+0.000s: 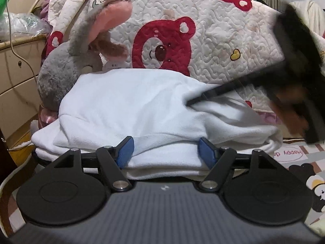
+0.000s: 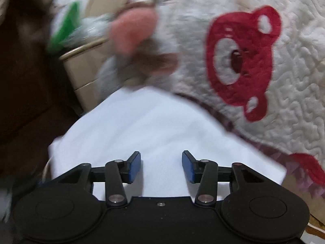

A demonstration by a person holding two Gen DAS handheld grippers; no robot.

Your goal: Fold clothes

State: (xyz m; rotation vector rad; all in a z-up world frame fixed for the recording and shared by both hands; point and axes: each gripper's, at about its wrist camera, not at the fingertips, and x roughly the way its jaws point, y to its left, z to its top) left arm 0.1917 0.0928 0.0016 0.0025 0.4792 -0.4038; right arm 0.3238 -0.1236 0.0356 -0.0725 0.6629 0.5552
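Largest, filling the far side ahead of both grippers, is a cream quilt [image 1: 203, 40] with red bear faces, heaped up behind everything else; in the right wrist view it rises ahead and to the right of the fingers [image 2: 284, 81]. Just in front of it lies the white garment [image 1: 132, 105], a soft bundle folded over in several layers, its near edge reaching right up to the left gripper. From the right wrist view the same garment [image 2: 152, 126] spreads as a flat white sheet directly under and ahead of the fingers.

Ahead and to the left of the left gripper, a grey plush toy [image 1: 61, 71] with a pink-lined ear leans against the quilt and touches the garment's far left side. Further left stands a beige drawer unit [image 1: 18, 81].

The left gripper [image 1: 166, 150] has its blue fingers spread wide, with the folded near edge of the garment lying between them; the cloth is against the pads but not pinched. The right gripper [image 2: 161, 166] hovers over the garment with its fingers also spread apart and nothing between them. In the left wrist view the right gripper [image 1: 195, 101] comes in blurred from the upper right, its tip at a crease of the garment; that view is too smeared to show its jaws.
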